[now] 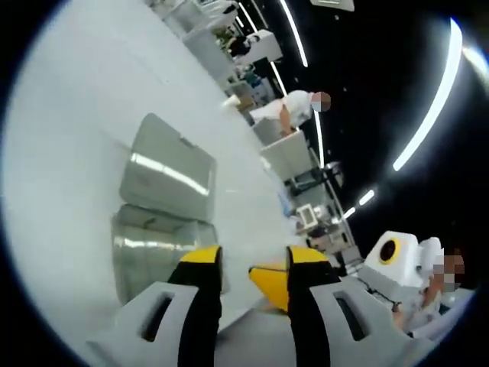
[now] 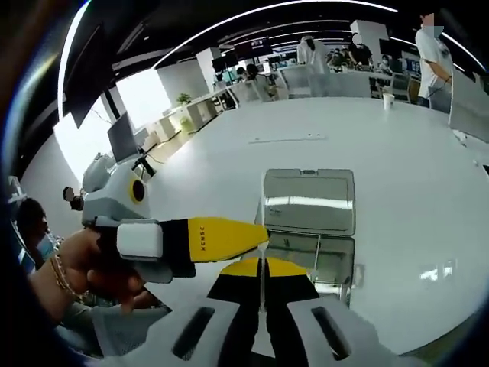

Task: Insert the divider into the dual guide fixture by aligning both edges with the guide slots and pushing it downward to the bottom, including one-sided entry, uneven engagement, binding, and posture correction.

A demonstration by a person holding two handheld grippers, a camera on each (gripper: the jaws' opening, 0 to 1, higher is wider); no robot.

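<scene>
Right gripper (image 2: pixel 263 269) at bottom centre of right gripper view, jaws pressed together on thin edge – apparently clear divider (image 2: pixel 309 201). Left gripper (image 1: pixel 252 264) spread, bottom centre of left gripper view; fixture (image 1: pixel 157 248) lower left. Judgement: level divider, seat both edges evenly – no forcing. Writing on left gripper's yellow finger (image 2: pixel 221 237) unreadable.
</scene>
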